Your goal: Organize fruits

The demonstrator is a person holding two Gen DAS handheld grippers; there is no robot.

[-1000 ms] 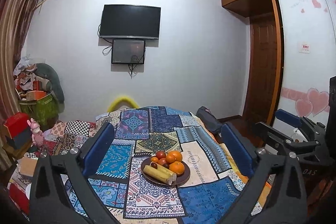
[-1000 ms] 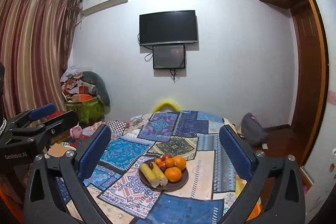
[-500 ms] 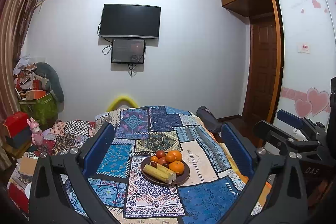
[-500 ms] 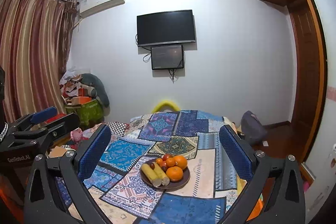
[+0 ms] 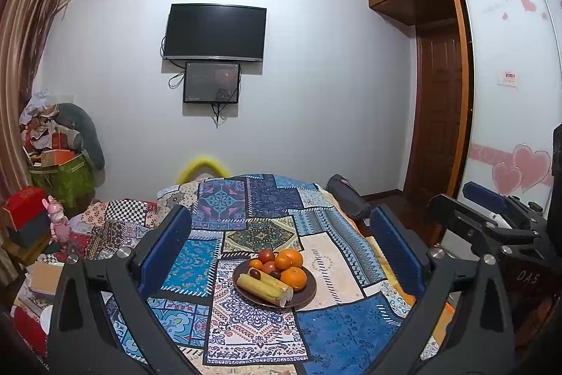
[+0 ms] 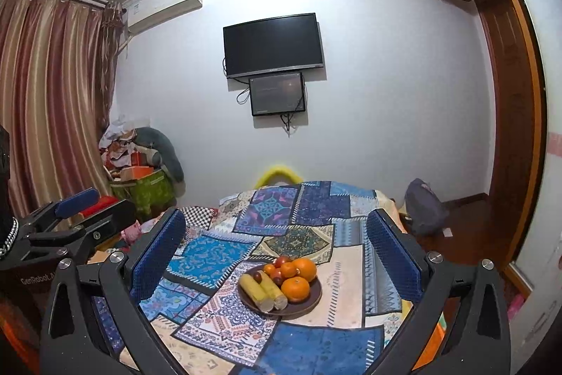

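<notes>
Fruits, round oranges (image 5: 293, 278), small red tomatoes and yellow corn cobs (image 5: 264, 284), crowd a dark round plate (image 5: 306, 296) on soft patchwork cloth (image 5: 337, 333); both black grippers, left (image 5: 279, 255) and right (image 6: 277, 253), hang wide and empty, so a clumsy grab could roll neighbours off.

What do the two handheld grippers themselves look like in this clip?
Both match: the left gripper and right gripper have black angular frames with silver bolts and blue textured finger pads. White lettering marks their bodies. No cables, hands or sleeves show.

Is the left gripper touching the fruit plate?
Apart. The left wrist view shows the left gripper open, raised above the patchwork cloth, the plate lying far beyond its fingertips.
</notes>
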